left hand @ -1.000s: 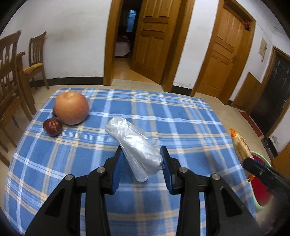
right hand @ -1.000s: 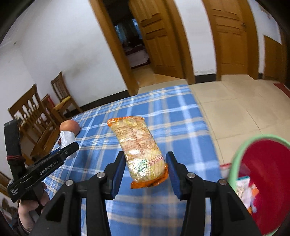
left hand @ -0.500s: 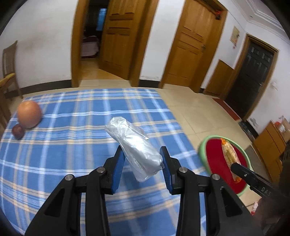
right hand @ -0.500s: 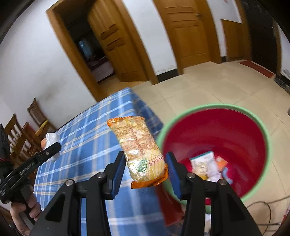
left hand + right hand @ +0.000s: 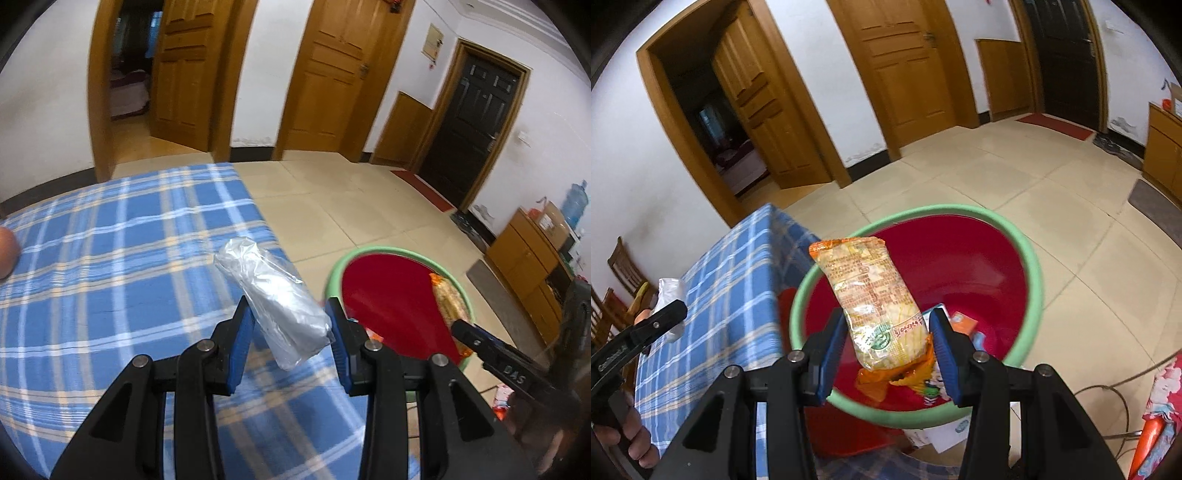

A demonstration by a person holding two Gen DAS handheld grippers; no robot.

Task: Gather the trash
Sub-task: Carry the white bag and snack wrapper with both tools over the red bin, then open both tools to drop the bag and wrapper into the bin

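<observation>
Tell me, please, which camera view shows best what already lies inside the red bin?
The right wrist view: it looks down into the red bin, where several discarded packets lie at its bottom behind the held snack pack. The left wrist view sees the bin from the side; its contents stay mostly hidden.

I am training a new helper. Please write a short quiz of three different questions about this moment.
1. True or false: the right gripper holds an orange packet over the red bin.
2. What is in the left gripper? A silver packet; B apple; C cup
3. Fill in: the bin's rim is ____.

Key: 1 true; 2 A; 3 green
</observation>
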